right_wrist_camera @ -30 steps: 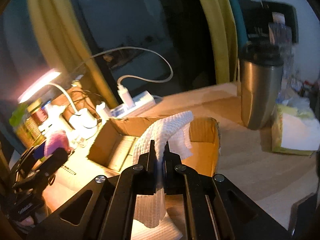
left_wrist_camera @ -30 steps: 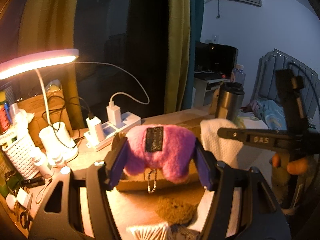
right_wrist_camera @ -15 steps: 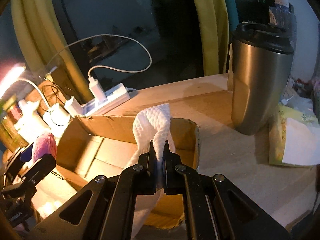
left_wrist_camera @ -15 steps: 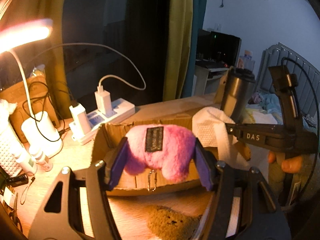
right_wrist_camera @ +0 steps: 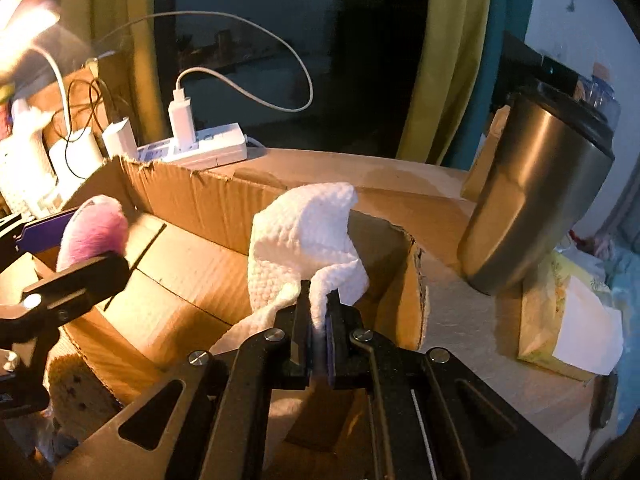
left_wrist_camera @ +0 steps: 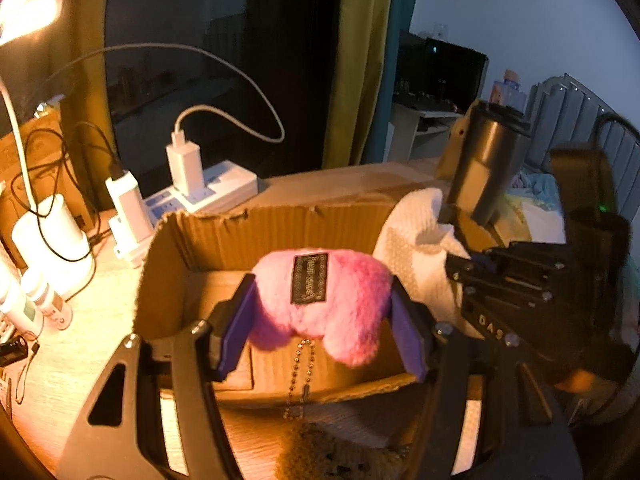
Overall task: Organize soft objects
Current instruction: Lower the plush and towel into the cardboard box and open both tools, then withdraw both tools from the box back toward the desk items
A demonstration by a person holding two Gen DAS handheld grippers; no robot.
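Pink plush with unreadable black label pinched in left claw, white cloth clamped in "DAS"-marked right claw

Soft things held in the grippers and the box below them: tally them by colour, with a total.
Pink: 1, plush toy in the left gripper
White: 1, knitted cloth in the right gripper
Brown: 1, cardboard box
Total: 3

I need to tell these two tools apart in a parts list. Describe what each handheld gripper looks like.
The left gripper has a black frame with triangular cutouts, silver screws and flat purple pads on its fingers. The right gripper is the same black build with silver screws, its narrow fingers lined with purple pads. From the left wrist camera, its side bears white raised letters and a small green light.
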